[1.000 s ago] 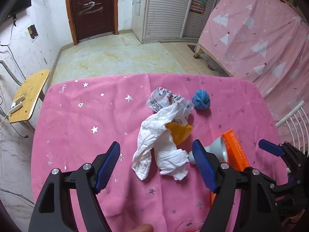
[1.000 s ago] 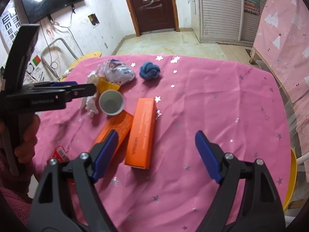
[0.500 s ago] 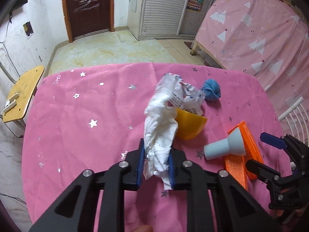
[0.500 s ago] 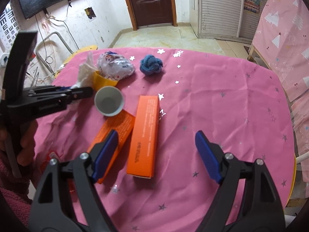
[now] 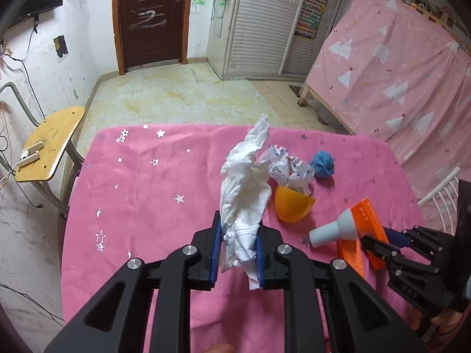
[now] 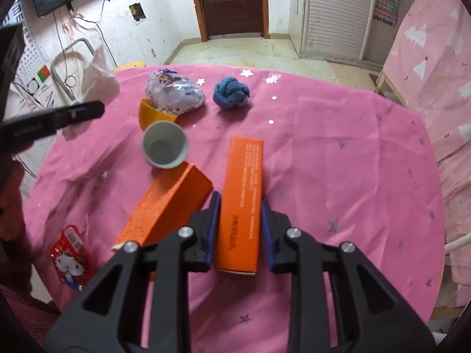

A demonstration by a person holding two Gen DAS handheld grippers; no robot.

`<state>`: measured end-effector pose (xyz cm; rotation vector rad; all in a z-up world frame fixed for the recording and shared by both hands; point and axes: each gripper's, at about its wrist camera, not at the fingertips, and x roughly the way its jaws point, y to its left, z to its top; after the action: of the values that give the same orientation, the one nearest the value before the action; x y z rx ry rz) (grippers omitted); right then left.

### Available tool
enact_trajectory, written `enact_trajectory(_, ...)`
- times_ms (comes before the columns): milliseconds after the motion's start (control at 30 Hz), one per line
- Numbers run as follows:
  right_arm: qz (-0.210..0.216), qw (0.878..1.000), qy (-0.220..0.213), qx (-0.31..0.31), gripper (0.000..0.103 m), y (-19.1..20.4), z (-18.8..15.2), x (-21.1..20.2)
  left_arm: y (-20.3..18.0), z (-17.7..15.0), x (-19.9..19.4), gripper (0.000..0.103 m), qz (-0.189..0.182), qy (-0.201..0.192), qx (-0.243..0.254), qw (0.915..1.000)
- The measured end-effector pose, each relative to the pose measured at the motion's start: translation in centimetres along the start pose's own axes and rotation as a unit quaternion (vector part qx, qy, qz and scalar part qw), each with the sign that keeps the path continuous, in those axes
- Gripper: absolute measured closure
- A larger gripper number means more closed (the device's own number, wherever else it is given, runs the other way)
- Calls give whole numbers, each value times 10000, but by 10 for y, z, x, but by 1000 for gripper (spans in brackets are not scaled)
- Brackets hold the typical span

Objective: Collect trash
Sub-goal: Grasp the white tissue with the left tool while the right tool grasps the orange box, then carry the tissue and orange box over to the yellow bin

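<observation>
Pink star cloth over a table (image 5: pixel 141 194), tiled floor and brown door behind. Left gripper (image 5: pixel 235 250) squeezed shut on white tissue (image 5: pixel 244 194), lower end pinched between blue pads, rest sticking up, lifted off the cloth near the middle of the table. Right gripper (image 6: pixel 240 232) w/ jaws just closed in on long orange box (image 6: pixel 241 203), pads (image 6: pixel 213 226) hugging both long sides near the front edge; box seems flat on the cloth, not lifted yet. Second orange box (image 6: pixel 167 206) just left of it, touching or nearly so. Beyond: grey cup (image 6: pixel 164 144) on its side, yellow bowl (image 6: pixel 153 113) w/ crumpled wrapper (image 6: pixel 175 94) on it, blue yarn ball (image 6: pixel 231 92) toward the far edge, red snack packet (image 6: pixel 72 257) by the near left edge.

To do well, prob.: keep both squeezes firm, lift box straight up so it does not bump its neighbour, keep tissue high so the loose end does not drag over cup or bowl. No bin in sight, so drop spot unknown.
</observation>
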<state>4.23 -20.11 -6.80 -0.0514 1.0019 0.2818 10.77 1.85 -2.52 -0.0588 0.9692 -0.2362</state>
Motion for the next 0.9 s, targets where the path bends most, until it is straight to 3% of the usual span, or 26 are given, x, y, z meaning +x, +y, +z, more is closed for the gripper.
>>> enact_trajectory(400,1,9984,-470,320,79,-30,-7,-35,-37,11,-38,92,7,-369,241,9990)
enact_trajectory(900,-344,9865,-1145,1117,79,-128,-36,-95,-165,17,-52,92,-344,-452,1112,9922)
